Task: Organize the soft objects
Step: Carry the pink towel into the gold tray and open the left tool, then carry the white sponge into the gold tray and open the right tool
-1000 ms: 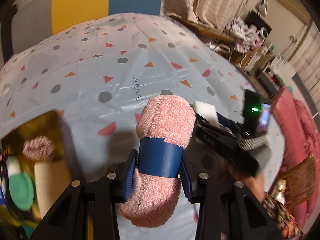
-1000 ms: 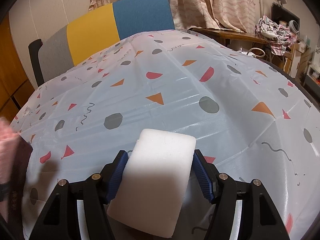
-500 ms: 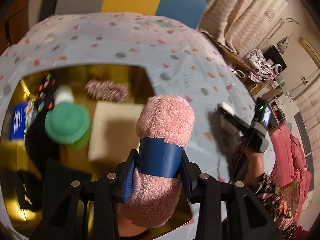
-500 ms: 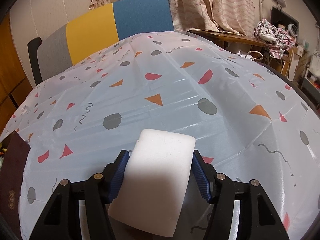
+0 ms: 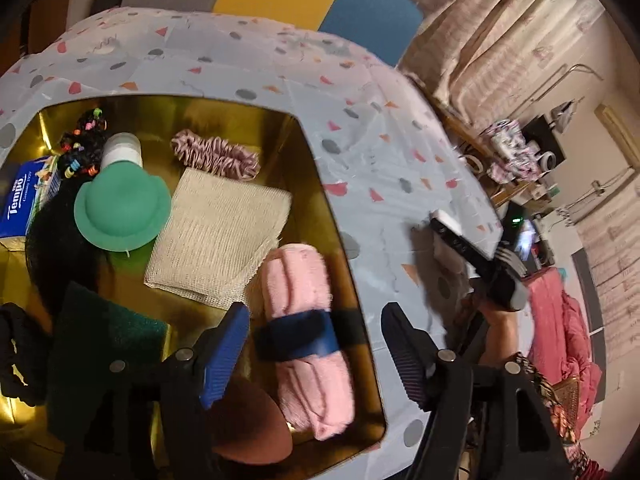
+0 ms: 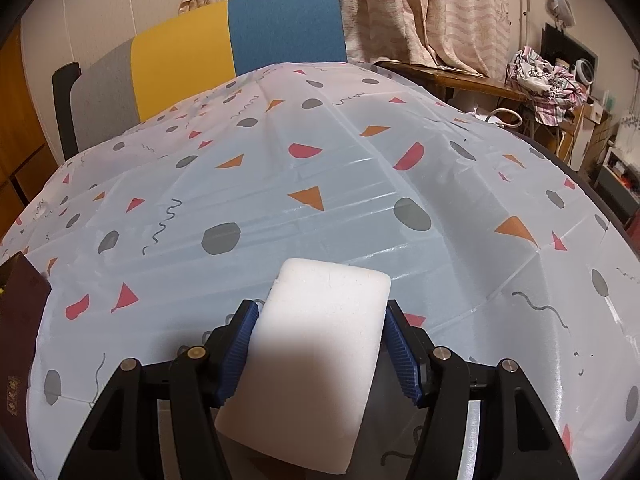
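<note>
A pink rolled towel (image 5: pixel 298 280) with a blue band lies inside the gold-lined box (image 5: pixel 160 102), along its right wall. My left gripper (image 5: pixel 316 356) hovers over it. Its jaws are opening, and the blue pads (image 5: pixel 224 352) stand apart from the towel on both sides. My right gripper (image 6: pixel 322 312) is shut on a white sponge block (image 6: pixel 320 360) above the patterned tablecloth (image 6: pixel 360 184). The left wrist view also shows that right gripper (image 5: pixel 460 240) out over the table, to the right of the box.
The box holds a green hat (image 5: pixel 122 210), a beige cloth (image 5: pixel 220 236), a striped scrunchie (image 5: pixel 216 154), a Tempo tissue pack (image 5: pixel 24 200), a dark green sponge (image 5: pixel 104 340) and a brown round thing (image 5: pixel 248 428). A chair (image 6: pixel 240 40) stands behind the table.
My left gripper swung from the table over the box, then its jaws spread and the pink towel dropped into the box. The right gripper kept still with the sponge.
</note>
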### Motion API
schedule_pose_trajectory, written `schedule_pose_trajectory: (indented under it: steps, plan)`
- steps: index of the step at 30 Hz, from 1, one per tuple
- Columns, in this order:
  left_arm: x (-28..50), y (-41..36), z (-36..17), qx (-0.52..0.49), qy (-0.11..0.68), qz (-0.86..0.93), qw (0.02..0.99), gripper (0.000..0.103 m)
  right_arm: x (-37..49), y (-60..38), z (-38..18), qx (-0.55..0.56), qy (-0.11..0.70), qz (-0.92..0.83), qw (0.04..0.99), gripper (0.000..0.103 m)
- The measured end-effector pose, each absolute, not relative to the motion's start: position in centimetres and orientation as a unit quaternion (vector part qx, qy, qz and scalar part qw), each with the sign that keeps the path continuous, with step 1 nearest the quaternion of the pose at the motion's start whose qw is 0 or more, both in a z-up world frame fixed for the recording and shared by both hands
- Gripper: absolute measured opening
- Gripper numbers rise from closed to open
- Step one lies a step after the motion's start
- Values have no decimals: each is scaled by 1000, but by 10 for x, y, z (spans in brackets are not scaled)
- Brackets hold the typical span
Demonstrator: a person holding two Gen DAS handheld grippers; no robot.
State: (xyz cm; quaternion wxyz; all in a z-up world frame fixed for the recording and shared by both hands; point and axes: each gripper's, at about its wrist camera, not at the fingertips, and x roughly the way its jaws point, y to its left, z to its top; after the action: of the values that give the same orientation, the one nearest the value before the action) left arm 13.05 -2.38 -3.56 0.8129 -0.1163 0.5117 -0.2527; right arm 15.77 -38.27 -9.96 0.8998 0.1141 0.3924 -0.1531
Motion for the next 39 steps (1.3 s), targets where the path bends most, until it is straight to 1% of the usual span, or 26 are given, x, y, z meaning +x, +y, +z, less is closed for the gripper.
schedule_pose_trajectory:
  steps: [4,11,16,20,27,34,39]
  plan:
    - [119,-13,-26,-103,488,-238,834,69,157,-382,-100,111,392,-154,900,63]
    - [94,-4,-12,-73,426,-232,871,69,147,-374,-86,96,358,-152,916,63]
    - [87,5,-12,-72,415,-228,878,69,142,-362,-75,91,358,-120,922,63]
    - [86,17,-16,-85,417,-212,880,69,131,-348,-63,124,355,-77,923,63]
    - [80,33,-11,-83,397,-193,894,70,115,-290,-31,102,345,-1,933,63]
    - [77,52,-16,-81,406,-169,895,70,114,-216,-1,100,338,84,932,64]
    - [75,67,-15,-86,404,-148,899,70,123,-163,6,89,351,127,923,65]
